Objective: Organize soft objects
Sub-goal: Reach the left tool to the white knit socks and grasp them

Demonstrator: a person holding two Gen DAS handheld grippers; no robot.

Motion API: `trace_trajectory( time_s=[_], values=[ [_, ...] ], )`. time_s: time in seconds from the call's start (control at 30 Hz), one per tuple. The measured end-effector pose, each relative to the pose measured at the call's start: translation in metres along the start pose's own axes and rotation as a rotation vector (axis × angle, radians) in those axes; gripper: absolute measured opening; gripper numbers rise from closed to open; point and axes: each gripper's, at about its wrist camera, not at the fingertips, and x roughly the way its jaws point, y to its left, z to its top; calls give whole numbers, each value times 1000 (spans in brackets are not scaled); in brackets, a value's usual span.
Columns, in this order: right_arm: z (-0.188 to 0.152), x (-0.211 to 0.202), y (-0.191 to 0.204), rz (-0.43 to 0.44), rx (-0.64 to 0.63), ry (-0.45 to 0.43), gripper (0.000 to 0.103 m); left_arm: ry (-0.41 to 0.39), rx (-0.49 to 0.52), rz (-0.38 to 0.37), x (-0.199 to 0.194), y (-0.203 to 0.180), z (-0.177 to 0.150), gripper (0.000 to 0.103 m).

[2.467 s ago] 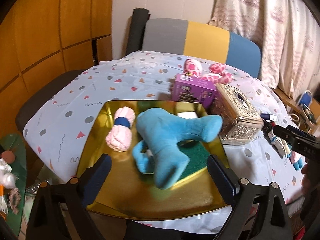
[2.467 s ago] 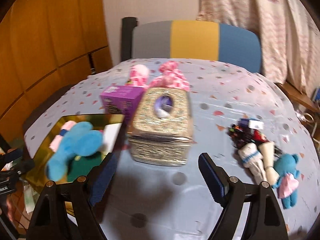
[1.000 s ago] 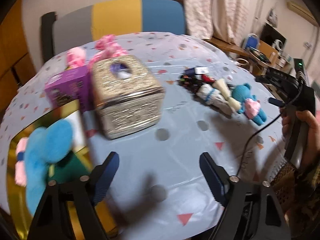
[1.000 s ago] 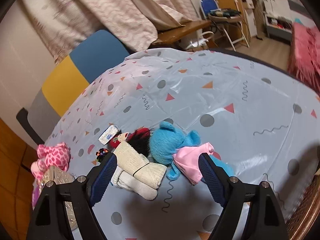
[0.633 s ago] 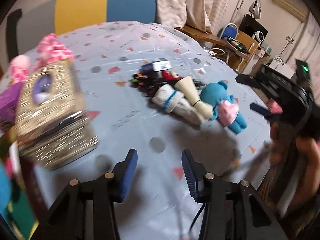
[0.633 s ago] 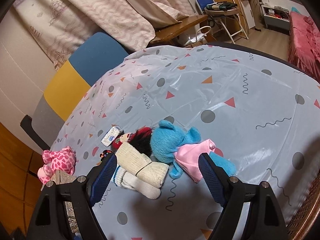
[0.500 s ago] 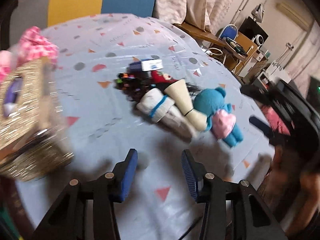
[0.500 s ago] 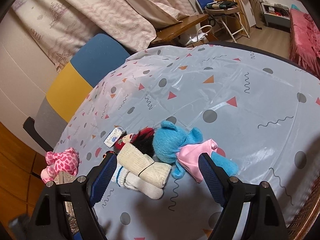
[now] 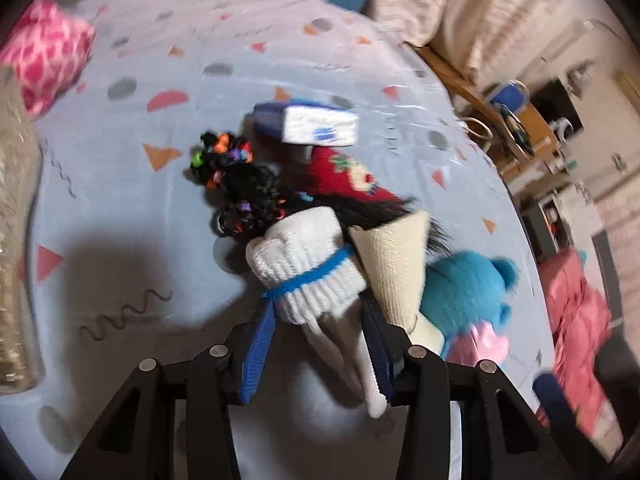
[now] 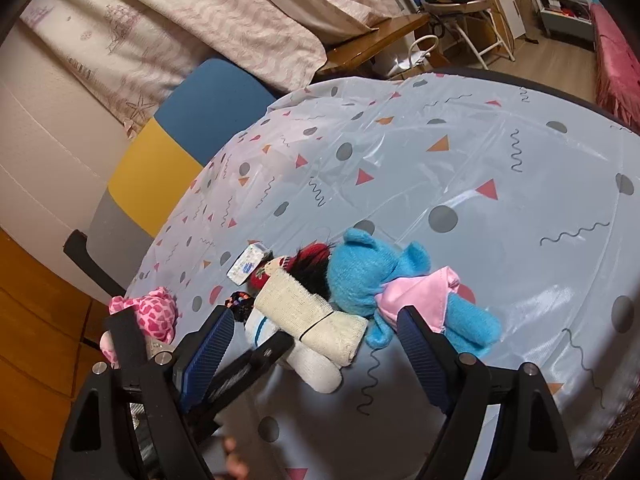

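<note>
A white sock roll with a blue stripe (image 9: pixel 308 272) lies on the table beside a cream sock roll (image 9: pixel 396 268). My left gripper (image 9: pixel 318 320) has its blue fingers on either side of the white sock, close to it; whether they press it I cannot tell. A blue teddy in a pink dress (image 9: pixel 468 292) lies to the right. In the right wrist view my right gripper (image 10: pixel 316 344) is open and empty, hovering before the cream sock (image 10: pixel 308 316), the white sock (image 10: pixel 316 364) and the blue teddy (image 10: pixel 384 276). The left gripper's black body (image 10: pixel 244 368) shows there.
A red sock (image 9: pixel 344 176), black hair ties (image 9: pixel 240 184) and a small white box (image 9: pixel 320 126) lie behind the socks. A pink spotted plush (image 9: pixel 44 60) and a gold tissue box (image 9: pixel 16 240) stand at the left. A chair (image 10: pixel 168 160) is behind the table.
My left gripper has swung from the tray to the sock pile, narrowed its fingers and come down around the white sock. My right gripper has barely moved.
</note>
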Motion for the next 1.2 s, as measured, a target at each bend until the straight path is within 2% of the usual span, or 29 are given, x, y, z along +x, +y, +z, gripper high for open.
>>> trace_trajectory(
  time_s=[0.03, 0.1, 0.17, 0.23, 0.33, 0.47, 0.53, 0.7, 0.87, 1.0, 1.13, 1.2],
  values=[
    [-1, 1, 1, 0, -3, 3, 85, 12, -31, -18, 6, 2, 3, 52],
    [-1, 1, 2, 0, -9, 5, 85, 20, -63, -25, 13, 4, 5, 51],
    [-2, 2, 2, 3, -9, 7, 85, 10, -25, -13, 14, 2, 3, 31],
    [-2, 2, 2, 4, -12, 8, 85, 20, 29, -7, 12, 0, -2, 27],
    [-3, 1, 4, 15, -25, 2, 85, 7, 101, -9, -2, 6, -17, 25],
    [-4, 2, 6, 20, -38, 7, 85, 33, 154, -24, -28, 25, -47, 26],
    [-5, 5, 7, 15, -44, 22, 85, 61, 172, -30, -43, 38, -66, 26],
    [-9, 13, 12, 4, -71, 70, 85, 73, 181, -30, -84, 76, -109, 26],
    [-19, 23, 25, 10, -146, 128, 85, 63, 147, -29, -115, 114, -137, 32],
    [-32, 32, 44, 8, -253, 180, 85, 47, 109, -41, -115, 124, -137, 37],
    [-43, 41, 67, -42, -395, 222, 85, 46, 91, -47, -112, 121, -133, 49],
    [-43, 48, 82, -65, -476, 243, 85, 47, 89, -47, -110, 117, -131, 58]
  ],
)
